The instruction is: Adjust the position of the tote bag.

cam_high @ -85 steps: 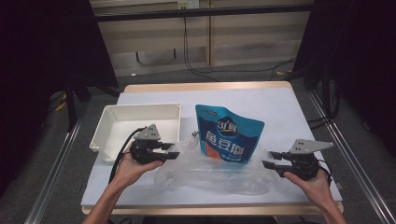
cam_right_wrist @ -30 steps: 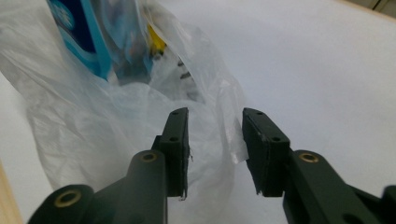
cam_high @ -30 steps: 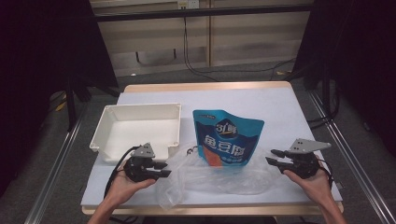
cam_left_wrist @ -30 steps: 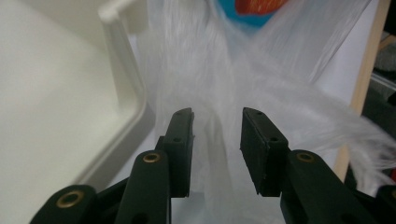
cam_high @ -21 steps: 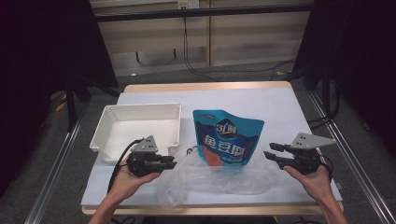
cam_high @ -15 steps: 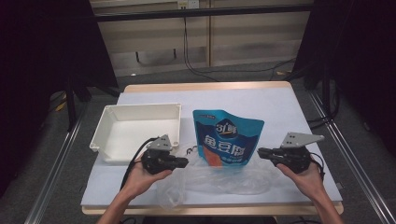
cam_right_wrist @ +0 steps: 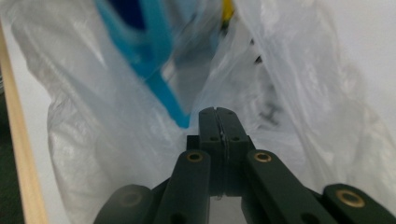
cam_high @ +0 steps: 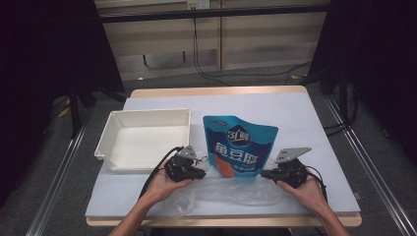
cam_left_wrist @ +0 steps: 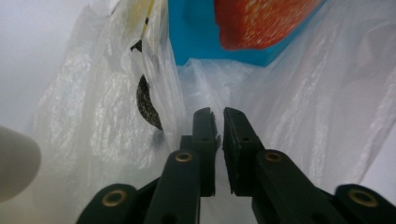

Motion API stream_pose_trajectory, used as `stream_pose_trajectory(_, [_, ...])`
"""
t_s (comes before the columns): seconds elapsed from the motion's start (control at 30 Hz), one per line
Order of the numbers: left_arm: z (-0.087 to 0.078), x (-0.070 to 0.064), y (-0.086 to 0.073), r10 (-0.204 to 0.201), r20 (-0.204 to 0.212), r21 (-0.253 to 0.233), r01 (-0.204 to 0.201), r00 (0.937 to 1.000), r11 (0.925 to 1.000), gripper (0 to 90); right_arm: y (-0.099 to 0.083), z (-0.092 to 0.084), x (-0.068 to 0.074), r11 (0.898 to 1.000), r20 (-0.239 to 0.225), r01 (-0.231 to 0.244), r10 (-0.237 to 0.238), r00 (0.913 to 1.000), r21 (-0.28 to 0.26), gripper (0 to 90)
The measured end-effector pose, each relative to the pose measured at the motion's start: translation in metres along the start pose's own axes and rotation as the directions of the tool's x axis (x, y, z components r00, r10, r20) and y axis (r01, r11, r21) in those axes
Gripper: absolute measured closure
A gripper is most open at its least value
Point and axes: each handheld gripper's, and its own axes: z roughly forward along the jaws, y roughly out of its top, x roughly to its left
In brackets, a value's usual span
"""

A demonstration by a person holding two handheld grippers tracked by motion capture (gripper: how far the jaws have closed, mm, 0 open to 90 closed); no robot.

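The main risk, as I judge it, is that the thin clear plastic bag (cam_high: 231, 189) slips or tears: each gripper pinches only a little film, so a quick or uneven lift could pull it free on one side, and the blue pouch (cam_high: 239, 147), whose lower edge sits in the bag's mouth, could then tip over or slide out. The bag lies flat and crumpled on the table (cam_high: 305, 118) just in front of the pouch, and the white tray (cam_high: 142, 140) sits beside the pouch on its left. The left gripper (cam_left_wrist: 215, 116) is at the bag's left edge, its jaws nearly together with bag film caught between them; they have just been closing, then easing a touch apart. The right gripper (cam_right_wrist: 219, 114) is at the bag's right edge, its jaws pressed fully together on the film after closing. Both hands rest low near the table's front edge, palms inward, grippers pointing level toward each other.
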Motion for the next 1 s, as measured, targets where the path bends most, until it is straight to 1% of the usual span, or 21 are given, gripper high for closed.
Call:
stream_pose_trajectory(0.03, [0.002,-0.001,-0.001,0.002,-0.018,-0.009,-0.002,0.9998,1.0000,80.9,-0.003,0.001,0.004,1.000,0.005,0.008,-0.009,0.9999,0.027,90.0])
stream_pose_trajectory(0.07, [0.002,-0.001,-0.002,0.011,-0.022,0.019,-0.011,0.9997,0.9998,80.9,-0.003,0.001,0.004,1.000,0.005,0.008,-0.009,0.9999,0.027,90.0])
stream_pose_trajectory(0.13, [0.003,-0.001,-0.005,0.014,-0.029,0.018,-0.014,0.9995,0.9997,78.4,-0.009,0.000,0.007,0.999,0.003,0.013,-0.014,0.9999,0.047,90.0])
stream_pose_trajectory(0.17, [0.001,-0.002,-0.005,0.022,-0.041,0.032,-0.020,0.9989,0.9993,78.4,-0.011,-0.001,0.008,0.998,0.010,0.018,-0.018,0.9998,0.061,90.0])
stream_pose_trajectory(0.27, [0.001,-0.002,-0.005,0.029,-0.056,0.034,-0.027,0.9980,0.9991,77.1,-0.014,-0.002,0.008,0.997,0.013,0.025,-0.026,0.9996,0.070,90.0])
stream_pose_trajectory(0.3, [0.000,-0.003,-0.007,0.026,-0.084,0.028,-0.023,0.9961,0.9993,76.2,-0.014,-0.004,0.010,0.994,0.050,0.055,-0.060,0.9969,0.097,90.0])
stream_pose_trajectory(0.33, [0.000,-0.003,-0.007,0.026,-0.084,0.028,-0.023,0.9961,0.9993,74.1,-0.014,-0.004,0.010,0.994,0.050,0.055,-0.060,0.9969,0.097,90.0])
stream_pose_trajectory(0.37, [-0.002,-0.001,-0.008,0.028,-0.090,0.031,-0.025,0.9955,0.9992,73.1,-0.015,-0.008,0.011,0.990,0.079,0.080,-0.090,0.9928,0.120,90.0])
stream_pose_trajectory(0.4, [-0.002,-0.001,-0.008,0.028,-0.090,0.031,-0.025,0.9955,0.9992,73.1,-0.015,-0.008,0.011,0.990,0.079,0.080,-0.090,0.9928,0.120,90.0])
stream_pose_trajectory(0.43, [-0.005,0.002,-0.010,0.054,-0.096,0.055,-0.049,0.9938,0.9973,73.2,-0.019,-0.012,0.008,0.988,0.098,0.089,-0.102,0.9900,0.126,90.0])
stream_pose_trajectory(0.47, [-0.005,0.002,-0.012,0.016,-0.092,0.027,-0.014,0.9956,0.9995,73.2,-0.020,-0.014,0.006,0.988,0.113,0.081,-0.096,0.9890,0.132,90.0])
stream_pose_trajectory(0.5, [-0.009,0.006,-0.015,0.044,-0.097,0.055,-0.039,0.9943,0.9977,73.3,-0.022,-0.016,0.003,0.990,0.109,0.075,-0.088,0.9901,0.122,90.0])
stream_pose_trajectory(0.53, [-0.009,0.006,-0.015,0.044,-0.097,0.055,-0.039,0.9943,0.9977,73.3,-0.022,-0.016,0.003,0.990,0.109,0.075,-0.088,0.9901,0.122,90.0])
stream_pose_trajectory(0.57, [-0.011,0.006,-0.017,0.027,-0.105,0.043,-0.023,0.9941,0.9988,73.2,-0.025,-0.019,-0.001,0.990,0.124,0.062,-0.078,0.9892,0.127,90.0])
stream_pose_trajectory(0.67, [-0.013,0.008,-0.019,0.040,-0.105,0.051,-0.035,0.9937,0.9981,73.3,-0.028,-0.022,-0.005,0.991,0.144,0.051,-0.069,0.9871,0.121,90.0])
stream_pose_trajectory(0.7, [-0.013,0.006,-0.021,0.022,-0.109,0.032,-0.019,0.9938,0.9993,73.3,-0.031,-0.025,-0.009,0.993,0.156,0.040,-0.057,0.9861,0.114,90.0])
stream_pose_trajectory(0.77, [-0.014,0.004,-0.022,0.012,-0.114,0.027,-0.009,0.9934,0.9996,73.5,-0.032,-0.026,-0.010,0.993,0.165,0.038,-0.056,0.9848,0.113,90.0])
stream_pose_trajectory(0.83, [-0.017,0.004,-0.023,0.033,-0.118,0.048,-0.028,0.9925,0.9984,77.6,-0.033,-0.027,-0.010,0.994,0.170,0.036,-0.054,0.9839,0.108,90.0])
stream_pose_trajectory(0.9, [-0.019,0.005,-0.026,0.026,-0.110,0.054,-0.020,0.9936,0.9983,90.0,-0.034,-0.029,-0.009,0.993,0.190,0.026,-0.048,0.9807,0.114,90.0])
stream_pose_trajectory(0.93, [-0.019,0.008,-0.029,0.013,-0.099,0.026,-0.011,0.9950,0.9996,90.0,-0.035,-0.029,-0.009,0.993,0.188,0.032,-0.053,0.9808,0.115,90.0])
stream_pose_trajectory(1.0, [-0.019,0.008,-0.029,0.011,-0.099,0.024,-0.009,0.9951,0.9997,90.0,-0.035,-0.030,-0.009,0.993,0.192,0.028,-0.050,0.9802,0.115,90.0])
